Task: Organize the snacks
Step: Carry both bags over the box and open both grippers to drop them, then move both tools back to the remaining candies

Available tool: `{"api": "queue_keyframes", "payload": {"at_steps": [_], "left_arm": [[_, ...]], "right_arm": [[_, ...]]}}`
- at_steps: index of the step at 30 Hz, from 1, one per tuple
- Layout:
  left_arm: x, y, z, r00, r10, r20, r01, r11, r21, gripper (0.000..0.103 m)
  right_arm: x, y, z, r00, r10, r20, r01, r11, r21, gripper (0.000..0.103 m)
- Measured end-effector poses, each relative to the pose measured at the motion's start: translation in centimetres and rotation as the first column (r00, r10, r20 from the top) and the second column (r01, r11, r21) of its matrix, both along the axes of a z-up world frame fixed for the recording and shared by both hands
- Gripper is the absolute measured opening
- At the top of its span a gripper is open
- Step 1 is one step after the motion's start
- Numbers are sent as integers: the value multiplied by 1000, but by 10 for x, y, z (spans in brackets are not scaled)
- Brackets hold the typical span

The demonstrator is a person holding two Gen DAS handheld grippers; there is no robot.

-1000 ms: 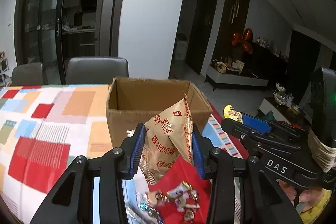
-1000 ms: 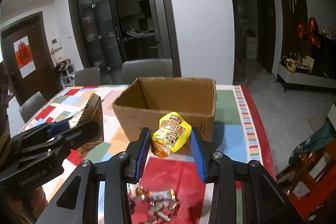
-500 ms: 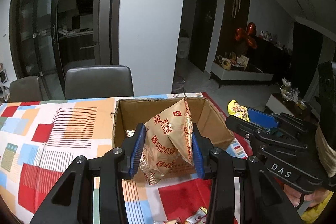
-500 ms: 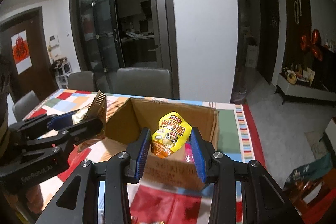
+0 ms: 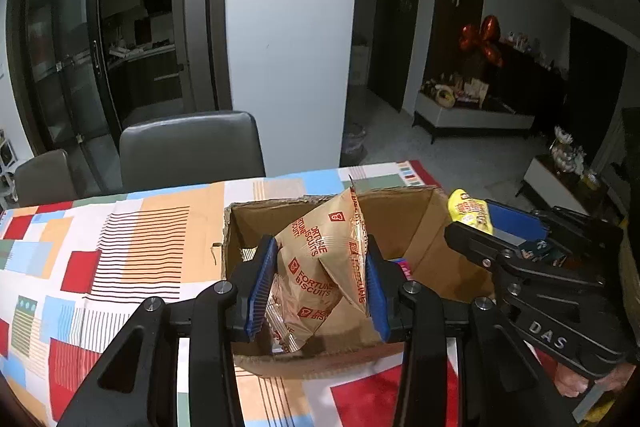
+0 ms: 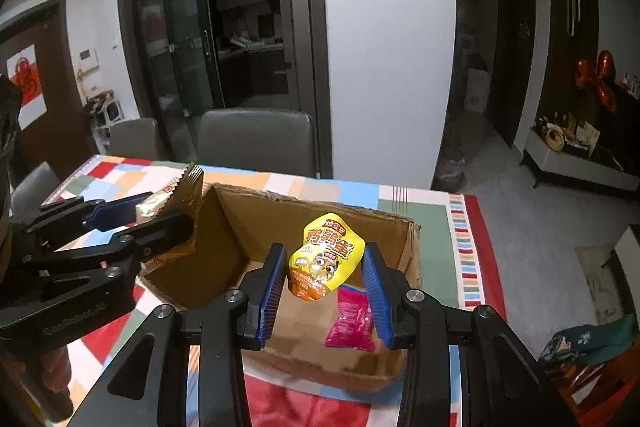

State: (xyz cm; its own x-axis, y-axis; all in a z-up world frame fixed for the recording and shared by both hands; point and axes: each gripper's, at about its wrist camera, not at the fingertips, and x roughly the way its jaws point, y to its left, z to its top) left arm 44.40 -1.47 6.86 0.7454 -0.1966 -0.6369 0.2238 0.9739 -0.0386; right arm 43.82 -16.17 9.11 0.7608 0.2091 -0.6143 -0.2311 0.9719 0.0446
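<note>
Tongs: left (image 5: 318, 285) gripping crinkled tan biscuit bag (image 5: 320, 267), right (image 6: 324, 285) glossy yellow pouch (image 6: 326, 257), seemingly over cardboard box (image 6: 256, 219)

Box (image 6: 412, 247) top open; pink pkt (image 6: 352, 319) on floor, rest free.

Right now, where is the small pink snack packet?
In the right wrist view, the small pink snack packet lies on the floor of the open cardboard box, toward its right wall, just below the yellow snack pouch.

Patchwork tablecloth (image 5: 120, 247), grey dining chairs (image 6: 256, 139), dark glass sliding doors (image 6: 172, 39), orange foil balloon (image 5: 482, 39)
</note>
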Motion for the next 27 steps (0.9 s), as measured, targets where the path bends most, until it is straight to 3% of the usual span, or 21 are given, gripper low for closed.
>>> {"api": "queue_keyframes", "payload": {"at_steps": [3,6,7,14,27], "left_arm": [[9,-5,-7,1000,14,-27,-13,1000,25,51],[1,-6,-8,999,45,-3,-45,998,41,64],[-3,-6,-8,998,57,6,-57,997,52,66],[-43,-3,-2,993,99,58,-104,989,106,66],[-146,11,2,984,129,122,-140,986,93,67]], "right_arm": [[5,0,-5,1000,-7,-21,7,1000,1,42],[1,-2,-6,1000,-29,-6,29,999,-12,58],[-1,-2,-7,999,-34,-1,34,999,-20,58],[-30,-11,-3,1000,-30,11,30,999,12,58],[-107,-15,-10,1000,21,-16,-19,995,100,58]]}}
